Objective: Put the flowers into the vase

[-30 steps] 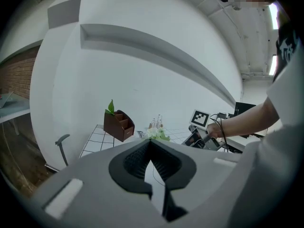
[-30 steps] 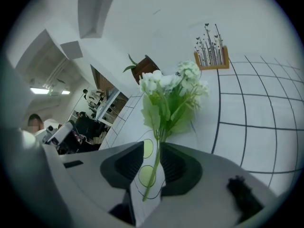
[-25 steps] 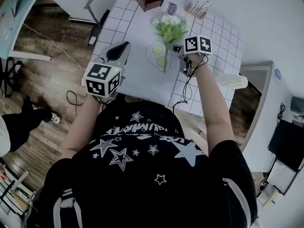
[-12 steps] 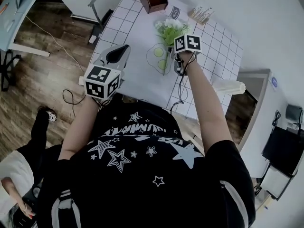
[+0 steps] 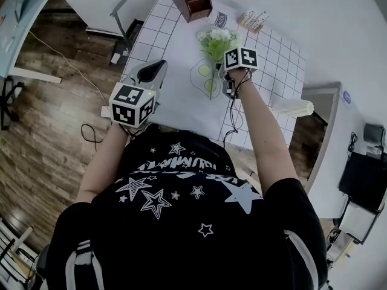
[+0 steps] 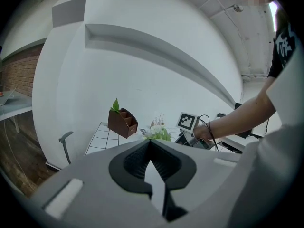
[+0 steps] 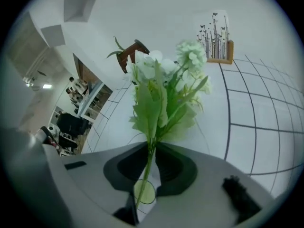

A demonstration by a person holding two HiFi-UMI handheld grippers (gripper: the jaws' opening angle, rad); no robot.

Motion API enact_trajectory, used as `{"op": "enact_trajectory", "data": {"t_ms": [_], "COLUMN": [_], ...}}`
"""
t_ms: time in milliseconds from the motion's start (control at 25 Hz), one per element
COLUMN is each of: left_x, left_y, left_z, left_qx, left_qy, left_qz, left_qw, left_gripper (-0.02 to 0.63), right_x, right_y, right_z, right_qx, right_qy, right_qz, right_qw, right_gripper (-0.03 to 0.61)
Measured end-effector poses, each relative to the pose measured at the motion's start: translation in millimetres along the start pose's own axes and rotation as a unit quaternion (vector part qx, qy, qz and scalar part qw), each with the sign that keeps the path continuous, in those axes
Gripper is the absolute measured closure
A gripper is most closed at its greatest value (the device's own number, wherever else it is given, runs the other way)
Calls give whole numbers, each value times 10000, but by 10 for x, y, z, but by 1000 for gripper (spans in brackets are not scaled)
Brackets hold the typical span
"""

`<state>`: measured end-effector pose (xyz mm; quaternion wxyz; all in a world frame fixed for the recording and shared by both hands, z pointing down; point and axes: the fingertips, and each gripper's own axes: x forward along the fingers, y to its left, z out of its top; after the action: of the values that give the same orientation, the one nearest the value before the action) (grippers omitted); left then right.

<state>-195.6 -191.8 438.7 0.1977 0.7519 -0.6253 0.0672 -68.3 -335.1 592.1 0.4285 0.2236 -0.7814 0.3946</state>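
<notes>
— While the right gripper (image 7: 151, 150) leans down over the counter (image 5: 175, 95), where do the flowers (image 7: 164, 91) sit against its fingers?
— Their green stem (image 7: 144, 177) runs straight up the slot between the two fingers, and the leaves and white blooms fan out just past the tips, toward the brown organiser (image 7: 132, 50).
— Gripping, or only around it?
— Those fingers have just been closing, and at the tips they pinch in on the stem from both sides; nearer the camera a sliver of counter and a pale green disc (image 7: 144, 192) show through the gap.
— And from above?
— From the head view the bunch lies flat on the white gridded counter, blooms away from the person, with the right gripper down on its stem.
— The left gripper (image 6: 151, 146)?
— Fingers shut together with nothing between them, well apart from the flowers, by the counter's left edge
</notes>
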Motion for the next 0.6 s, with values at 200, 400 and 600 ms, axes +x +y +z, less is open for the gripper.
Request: {"op": "enact_trajectory", "data": {"t_ms": [200,400,600], "left_x": [47,150,241], "left_y": [48,40,-24], "left_z": [18,64,91], "left_qx": [78,187,287], "left_qy": [40,42,73], "left_qz": [-212,-565,-937], "left_qw": [9997,9982,9952], "left_gripper": [604,604,604], "right_x": [-95,-309,-563], "right_y": [197,360,514], "right_z": [22,95,98], "right_qx": [502,963,1102], "right_qy": [-423,-1171,-1718], "right_qz": [605,1133,1346], "right_qw": [9960,9819,9697], "right_gripper": [523,523,523]}}
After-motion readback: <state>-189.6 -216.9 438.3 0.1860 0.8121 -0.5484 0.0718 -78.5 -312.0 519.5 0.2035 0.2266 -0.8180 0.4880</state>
